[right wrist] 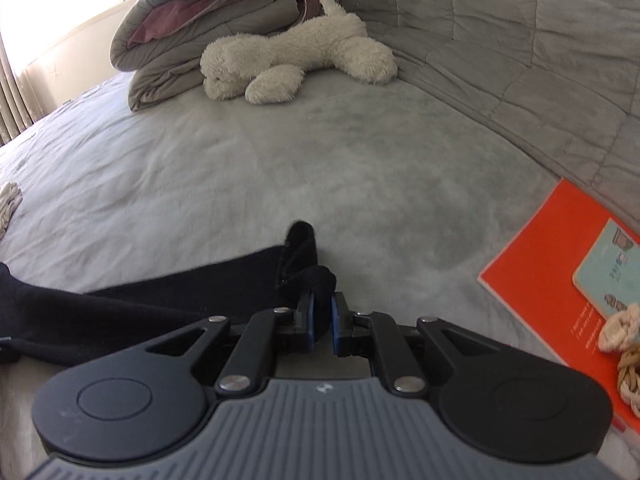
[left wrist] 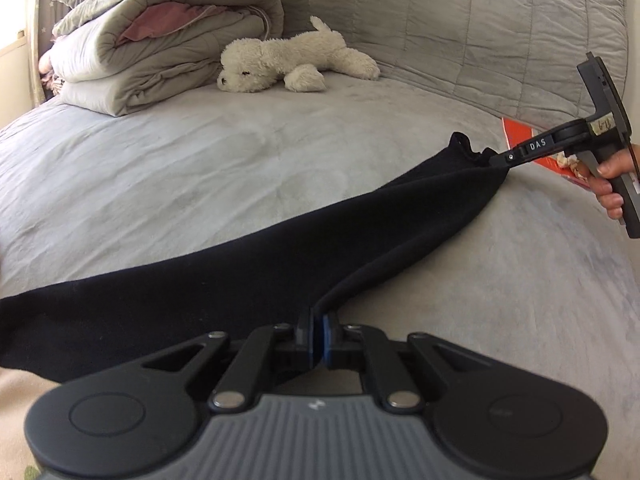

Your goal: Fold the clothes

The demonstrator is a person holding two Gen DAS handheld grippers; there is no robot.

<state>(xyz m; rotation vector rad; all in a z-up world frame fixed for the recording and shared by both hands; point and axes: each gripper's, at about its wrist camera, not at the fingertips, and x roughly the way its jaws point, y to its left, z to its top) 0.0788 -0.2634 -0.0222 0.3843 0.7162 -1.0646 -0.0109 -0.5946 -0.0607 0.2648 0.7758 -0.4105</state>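
A black garment [left wrist: 248,264] lies stretched in a long band across the near part of a grey bed [left wrist: 200,168]. The left gripper [left wrist: 319,334] is clamped on its near edge; the right gripper [right wrist: 321,316] pinches the far bunched corner, lifting it slightly off the bed. Beyond the cloth, the bed is open and bare up to a white plush dog [left wrist: 288,62] and stacked folded quilts [left wrist: 152,48] by the padded back. An orange book [right wrist: 552,264] lies near the right edge.

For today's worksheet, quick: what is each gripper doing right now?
Left gripper: shut on the black cloth.
Right gripper: shut on the cloth's far corner.
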